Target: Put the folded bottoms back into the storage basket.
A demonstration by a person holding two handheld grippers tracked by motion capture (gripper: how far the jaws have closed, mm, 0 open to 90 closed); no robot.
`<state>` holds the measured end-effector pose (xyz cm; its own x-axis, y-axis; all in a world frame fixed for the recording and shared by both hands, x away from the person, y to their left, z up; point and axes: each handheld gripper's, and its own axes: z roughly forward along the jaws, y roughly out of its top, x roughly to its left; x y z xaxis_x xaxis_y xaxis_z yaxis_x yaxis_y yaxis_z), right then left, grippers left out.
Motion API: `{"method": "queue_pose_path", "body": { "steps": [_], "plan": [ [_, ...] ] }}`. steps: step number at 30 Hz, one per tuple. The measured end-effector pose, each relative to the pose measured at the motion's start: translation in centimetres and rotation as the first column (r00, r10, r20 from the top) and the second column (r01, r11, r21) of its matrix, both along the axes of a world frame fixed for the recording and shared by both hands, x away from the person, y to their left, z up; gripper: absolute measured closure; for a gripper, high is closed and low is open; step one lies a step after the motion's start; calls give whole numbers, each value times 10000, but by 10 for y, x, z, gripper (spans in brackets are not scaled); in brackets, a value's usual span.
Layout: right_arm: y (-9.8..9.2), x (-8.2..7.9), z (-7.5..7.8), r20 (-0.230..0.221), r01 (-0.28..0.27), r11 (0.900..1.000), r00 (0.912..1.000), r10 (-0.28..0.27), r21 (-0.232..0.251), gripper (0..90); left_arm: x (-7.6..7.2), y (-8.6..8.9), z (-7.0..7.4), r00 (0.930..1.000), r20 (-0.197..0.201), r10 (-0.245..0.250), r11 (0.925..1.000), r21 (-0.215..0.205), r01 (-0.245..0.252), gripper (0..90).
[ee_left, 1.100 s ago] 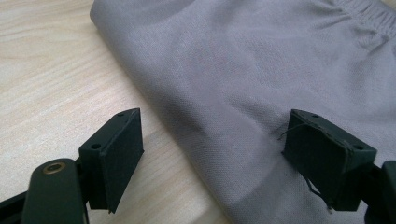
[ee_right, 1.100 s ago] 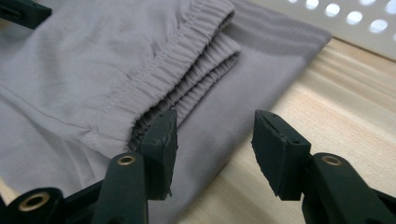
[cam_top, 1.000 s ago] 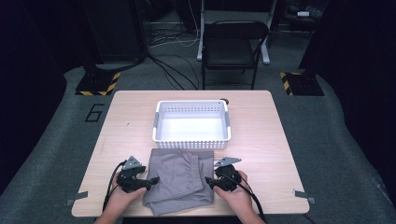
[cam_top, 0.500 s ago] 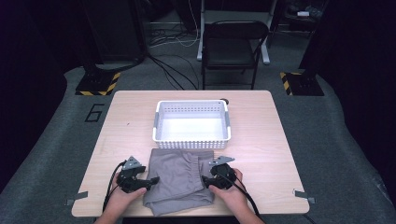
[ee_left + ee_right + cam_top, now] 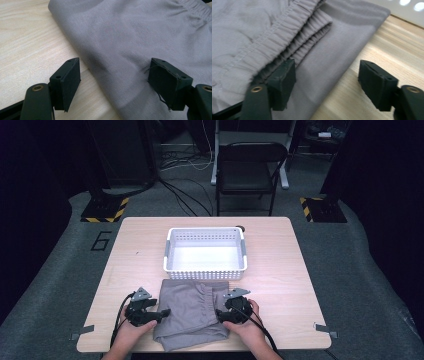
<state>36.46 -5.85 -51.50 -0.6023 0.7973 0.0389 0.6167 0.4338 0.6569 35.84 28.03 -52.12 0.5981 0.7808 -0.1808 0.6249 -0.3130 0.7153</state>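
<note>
Folded grey shorts [image 5: 192, 312] with an elastic waistband lie at the table's near edge, in front of the basket. My left gripper [image 5: 161, 313] rests low at the shorts' left edge. In the left gripper view the fabric edge [image 5: 140, 37] runs between the jaws of this gripper [image 5: 117, 80]. They have just been closing, but the pads stand apart from the cloth. My right gripper [image 5: 221, 314] sits at the right edge. Its jaws [image 5: 328, 80] have just been opening and straddle the folded side below the waistband [image 5: 287, 37] without pressing it.
A white perforated basket [image 5: 205, 270] stands empty at the middle of the wooden table [image 5: 285, 280], just beyond the shorts. A black folding chair [image 5: 250, 170] and cables sit on the floor behind the table.
My right hand has edged slightly left, closer onto the shorts' right edge. The left hand and the shorts have stayed in place.
</note>
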Motion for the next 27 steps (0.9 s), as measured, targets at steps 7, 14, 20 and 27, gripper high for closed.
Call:
{"method": "queue_pose_path", "body": {
  "steps": [7,14,20,27],
  "plan": [
    [1,-2,1,9,-445,9987,9990,445,228,529,-1,-3,2,9999,-139,35,9997,-248,-38,278],
    [1,-2,1,-256,-890,9945,9956,905,549,706,-2,-13,5,9999,-101,-80,9999,-134,78,245],
    [1,-1,1,-471,-831,9930,9951,872,841,761,0,-19,4,9999,-80,106,9999,-99,-107,215],
    [0,-2,1,-444,-901,9928,9946,938,786,760,-1,-25,1,9994,194,291,9995,131,-294,198]
  ]
}}
